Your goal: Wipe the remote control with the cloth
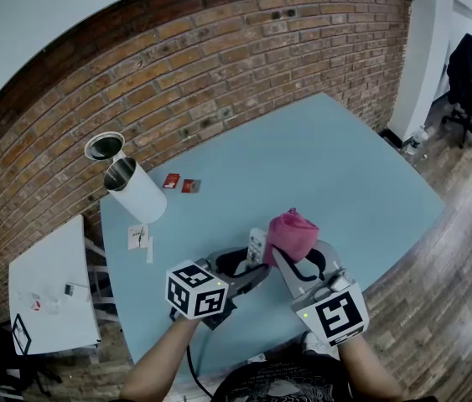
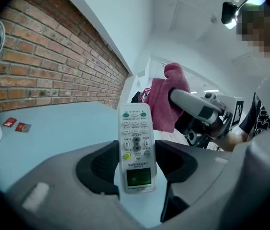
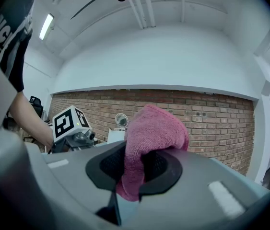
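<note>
2 loaded tools here: left hand-held gripper (image 2: 135,164) clamped on sides of slim white plastic remote control (image 2: 135,138), buttons facing up, seemingly lifted off pale blue worktop (image 1: 344,166) for access. right hand-held gripper (image 3: 137,166) pinching bunched pink terry cloth (image 3: 151,128), wad poking out as wiping pad, just beside remote's far end, contact unclear.

You have one remote control (image 2: 135,147), one pink cloth (image 3: 149,138), two grippers, the left gripper (image 2: 135,164) and the right gripper (image 3: 139,171), two small red packets (image 1: 171,181) (image 1: 189,186), one white cylinder (image 1: 139,193) and one blue table (image 1: 328,166).
</note>
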The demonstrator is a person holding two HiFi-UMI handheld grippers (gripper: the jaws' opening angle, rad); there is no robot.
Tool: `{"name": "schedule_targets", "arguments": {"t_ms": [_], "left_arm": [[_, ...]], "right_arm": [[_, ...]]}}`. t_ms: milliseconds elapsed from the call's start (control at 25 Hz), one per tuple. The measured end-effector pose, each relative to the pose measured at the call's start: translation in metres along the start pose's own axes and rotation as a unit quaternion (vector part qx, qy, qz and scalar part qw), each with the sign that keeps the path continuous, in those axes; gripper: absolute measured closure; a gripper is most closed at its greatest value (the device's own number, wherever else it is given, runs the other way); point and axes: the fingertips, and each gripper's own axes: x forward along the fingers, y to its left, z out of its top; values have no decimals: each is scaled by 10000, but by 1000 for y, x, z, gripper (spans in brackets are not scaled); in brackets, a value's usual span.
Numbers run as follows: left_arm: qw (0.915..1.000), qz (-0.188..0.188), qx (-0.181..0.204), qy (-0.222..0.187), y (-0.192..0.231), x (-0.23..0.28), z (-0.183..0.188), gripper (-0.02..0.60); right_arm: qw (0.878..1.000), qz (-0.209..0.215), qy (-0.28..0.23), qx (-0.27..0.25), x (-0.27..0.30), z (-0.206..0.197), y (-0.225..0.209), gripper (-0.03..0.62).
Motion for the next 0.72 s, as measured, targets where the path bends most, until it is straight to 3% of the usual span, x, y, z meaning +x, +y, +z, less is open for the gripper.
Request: {"name": "schedule_targets", "arguments": {"t_ms": [400,720], "left_arm": [[9920,411,1078,506,6,-4,-16,341],[9747,782,1936,797,7,-9,-26,341]], "right_arm": [[10000,-23,-30,56,-1,2,-10,528],[10000,52,-35,77,-1,2,-12,528]]}}
